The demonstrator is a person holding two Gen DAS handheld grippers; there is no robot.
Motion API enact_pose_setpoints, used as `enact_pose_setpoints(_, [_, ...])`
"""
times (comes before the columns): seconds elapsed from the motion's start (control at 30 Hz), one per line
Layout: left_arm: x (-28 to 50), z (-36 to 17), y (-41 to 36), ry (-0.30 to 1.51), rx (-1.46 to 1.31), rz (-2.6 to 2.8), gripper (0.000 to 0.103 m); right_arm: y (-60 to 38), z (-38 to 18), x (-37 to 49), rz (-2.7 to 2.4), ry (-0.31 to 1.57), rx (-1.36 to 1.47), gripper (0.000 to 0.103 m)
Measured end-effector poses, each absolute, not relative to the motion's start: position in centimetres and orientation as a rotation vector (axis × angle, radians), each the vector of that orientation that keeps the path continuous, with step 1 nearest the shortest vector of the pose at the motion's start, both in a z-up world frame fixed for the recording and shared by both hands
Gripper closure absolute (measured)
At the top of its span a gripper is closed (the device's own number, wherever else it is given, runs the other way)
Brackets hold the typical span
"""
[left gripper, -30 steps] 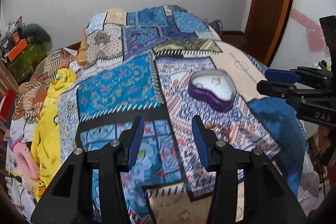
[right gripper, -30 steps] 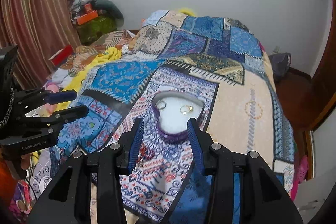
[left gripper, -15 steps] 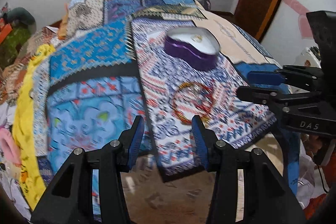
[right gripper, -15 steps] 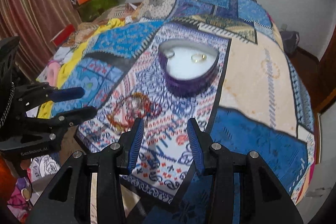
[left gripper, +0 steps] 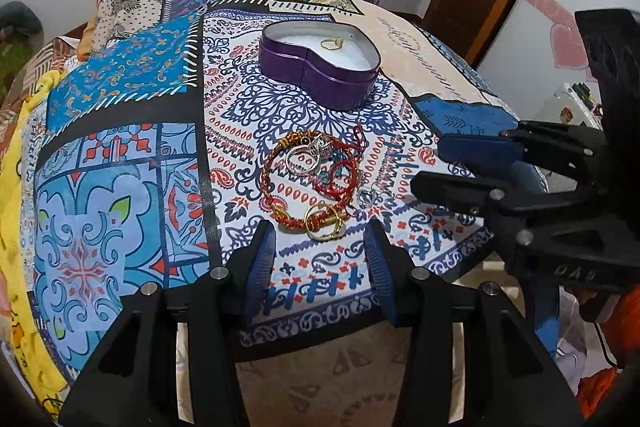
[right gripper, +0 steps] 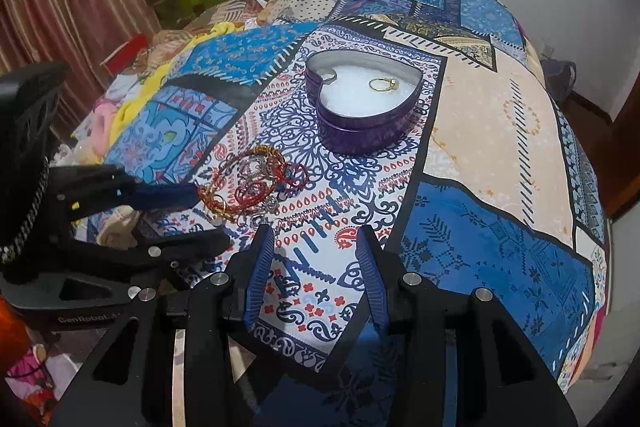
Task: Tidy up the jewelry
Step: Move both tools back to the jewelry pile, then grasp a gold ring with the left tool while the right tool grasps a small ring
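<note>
Both wrist views look down the bed (left gripper: 120, 155) from its foot — sharing the jewelry pile (left gripper: 316, 183).

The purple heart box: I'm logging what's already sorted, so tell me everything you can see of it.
The purple heart box is a heart-shaped tin, as it looks, with glossy purple walls and a paler inner rim. It has no lid on and stands upright on the patterned bedspread, beyond the jewelry pile and apart from it. A white lining fills it. On that lie a gold ring and a silvery ring near the notch. Neither hand-held gripper touches it.
</note>
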State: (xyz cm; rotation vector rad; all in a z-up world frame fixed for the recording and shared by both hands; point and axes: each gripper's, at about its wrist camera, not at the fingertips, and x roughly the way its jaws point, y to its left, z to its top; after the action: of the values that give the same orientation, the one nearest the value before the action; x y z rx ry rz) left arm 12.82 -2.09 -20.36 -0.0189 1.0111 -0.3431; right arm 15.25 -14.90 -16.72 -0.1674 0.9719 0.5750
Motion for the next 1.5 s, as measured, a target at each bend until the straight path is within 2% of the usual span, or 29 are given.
enact_pose_setpoints(0.1, [13.1,-20.5,-2.0,1.005,-0.034,-0.338,0.058,-14.7,-16.9,15.6,0.580,0.972,-0.171,0.064])
enact_pose_setpoints(0.3, [13.5,-20.7,-1.8,0.996,-0.055,-0.331,0.066,-14.7,-16.9,16.1,0.599,0.976,-0.138,0.064])
enact_pose_setpoints(0.43, [13.7,-20.8,-1.8,0.990,-0.040,-0.337,0.067,-14.3,-17.0,16.0,0.610,0.973,-0.152,0.070])
enact_pose_setpoints(0.57, [13.7,-20.9,-1.8,0.986,-0.048,-0.335,0.075,-14.0,-17.1,16.1,0.612,0.964,-0.156,0.072])
enact_pose_setpoints(0.63, [13.8,-20.8,-1.6,0.984,-0.052,-0.335,0.079,-13.7,-17.1,16.1,0.618,0.961,-0.167,0.076])
enact_pose_setpoints(0.8, [13.6,-20.7,-1.3,0.978,-0.049,-0.336,0.087,-12.9,-17.1,16.0,0.638,0.955,-0.199,0.077])
enact_pose_setpoints(1.07, [13.4,-20.4,-0.4,0.964,-0.073,-0.330,0.087,-12.1,-17.5,16.8,0.648,0.973,-0.236,0.079])
enact_pose_setpoints(1.3, [13.3,-19.6,0.5,0.942,-0.101,-0.316,0.087,-11.6,-17.9,17.3,0.658,0.981,-0.237,0.093])
enact_pose_setpoints(1.5, [13.2,-19.2,0.8,0.934,-0.105,-0.305,0.087,-11.9,-17.6,17.2,0.661,0.970,-0.219,0.094])
